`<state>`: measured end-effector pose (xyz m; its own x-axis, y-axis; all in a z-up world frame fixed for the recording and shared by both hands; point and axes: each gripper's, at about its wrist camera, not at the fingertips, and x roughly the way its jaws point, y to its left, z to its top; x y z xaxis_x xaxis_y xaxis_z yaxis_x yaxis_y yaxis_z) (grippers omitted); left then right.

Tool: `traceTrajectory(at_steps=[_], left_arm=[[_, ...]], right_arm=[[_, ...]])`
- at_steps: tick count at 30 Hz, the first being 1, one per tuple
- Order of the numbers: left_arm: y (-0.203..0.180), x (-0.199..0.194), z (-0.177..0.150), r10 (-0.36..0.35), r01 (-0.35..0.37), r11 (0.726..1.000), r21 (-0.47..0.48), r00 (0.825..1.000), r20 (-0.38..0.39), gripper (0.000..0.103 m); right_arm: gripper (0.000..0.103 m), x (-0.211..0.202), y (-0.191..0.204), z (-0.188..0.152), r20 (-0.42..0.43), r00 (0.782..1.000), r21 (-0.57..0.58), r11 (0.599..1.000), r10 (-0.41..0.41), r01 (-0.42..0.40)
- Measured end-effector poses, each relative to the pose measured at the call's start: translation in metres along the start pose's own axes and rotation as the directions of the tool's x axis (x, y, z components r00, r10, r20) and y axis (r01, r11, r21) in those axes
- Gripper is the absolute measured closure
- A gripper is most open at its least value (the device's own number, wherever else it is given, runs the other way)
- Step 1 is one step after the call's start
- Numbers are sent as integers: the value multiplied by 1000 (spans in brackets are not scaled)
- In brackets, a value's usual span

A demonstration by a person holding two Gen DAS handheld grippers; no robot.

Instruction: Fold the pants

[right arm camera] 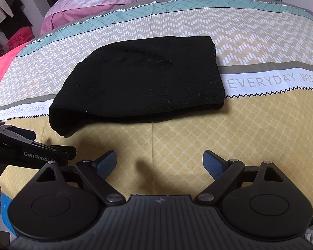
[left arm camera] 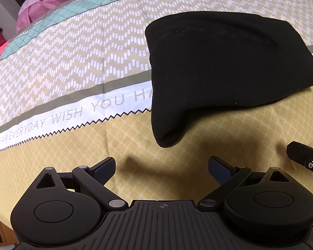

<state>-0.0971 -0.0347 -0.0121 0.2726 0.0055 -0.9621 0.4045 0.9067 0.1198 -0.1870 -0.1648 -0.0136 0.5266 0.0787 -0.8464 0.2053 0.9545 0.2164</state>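
Nearest the lens in each wrist view sit the tool's own black linkages, with the blue-padded fingers [left arm camera: 106,169] spread wide ahead of them. Both the left gripper [left arm camera: 161,169] and the right gripper [right arm camera: 159,163] are released and hold nothing; each hovers over the yellow honeycomb band of the bed cover [right arm camera: 219,129], apart from the cloth.

Beyond them, the pants [right arm camera: 144,85] lie on the bed as a compact black bundle, already doubled over into a thick, rounded block. The bundle straddles the cover's white lettered stripe, with its near edge on the yellow band. One corner of the pants droops toward the grippers as a loose lobe, on the left side of the bundle in both views.

Judging from this, the folding looks nearly or fully done, and what remains is tidying. To do that well, one gripper should pinch the drooping lobe low, at its tip, and tuck it in line with the bundle's near edge, while the other presses lightly on top of the pants so the stacked layers do not slide. Knit fabric this thick will likely spring back, so a slow, flat drag suits it better than a lift.
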Motion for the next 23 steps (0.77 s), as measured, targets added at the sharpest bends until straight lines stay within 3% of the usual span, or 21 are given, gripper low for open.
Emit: traceTrajectory(at_steps=[23], left_arm=[[8, -2, 0, -29, 29, 1000, -11, 1000, -3, 0]], right_arm=[[10, 8, 15, 6, -27, 1000, -32, 999, 16, -17]])
